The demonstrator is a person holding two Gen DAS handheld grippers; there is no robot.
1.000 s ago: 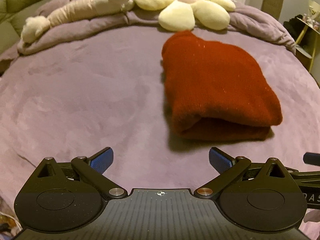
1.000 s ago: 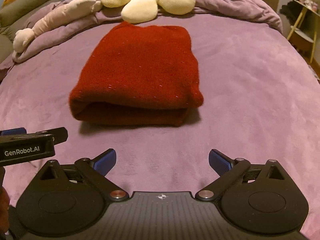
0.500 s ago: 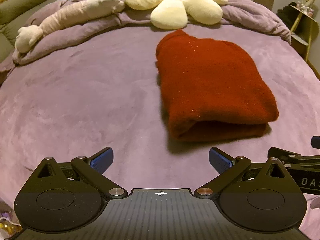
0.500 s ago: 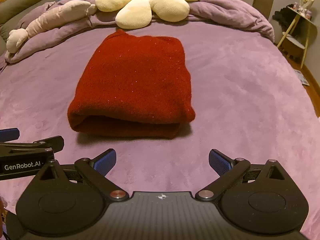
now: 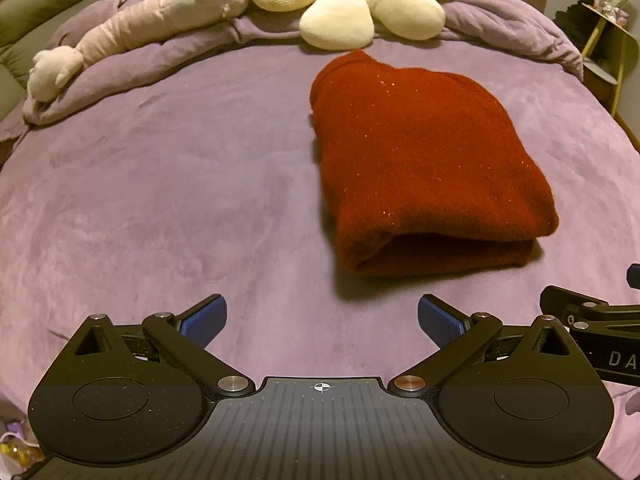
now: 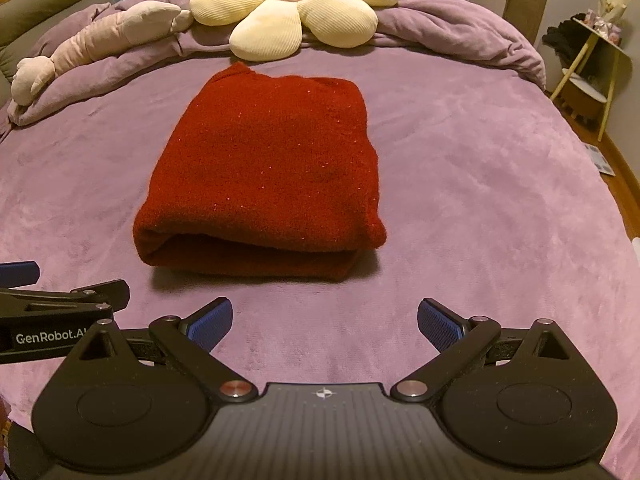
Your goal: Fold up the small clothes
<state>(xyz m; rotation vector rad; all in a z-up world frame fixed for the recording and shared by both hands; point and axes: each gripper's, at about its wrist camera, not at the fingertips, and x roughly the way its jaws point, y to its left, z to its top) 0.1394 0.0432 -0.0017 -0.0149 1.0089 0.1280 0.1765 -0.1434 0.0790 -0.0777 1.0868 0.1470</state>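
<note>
Both grippers farther back from folded sweater (image 6: pixel 264 176)

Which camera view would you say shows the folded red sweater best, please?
The right wrist view: the folded red sweater lies centred and whole, its layered front edge facing the camera. The left wrist view shows it whole too, but off to the right and obliquely.

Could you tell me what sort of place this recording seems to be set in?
Most likely a bedroom. The folded red garment lies on a bed covered in purple plush fabric, with a flower-shaped pillow and a bunched duvet at the far end, and a small side shelf beside the bed.
</note>
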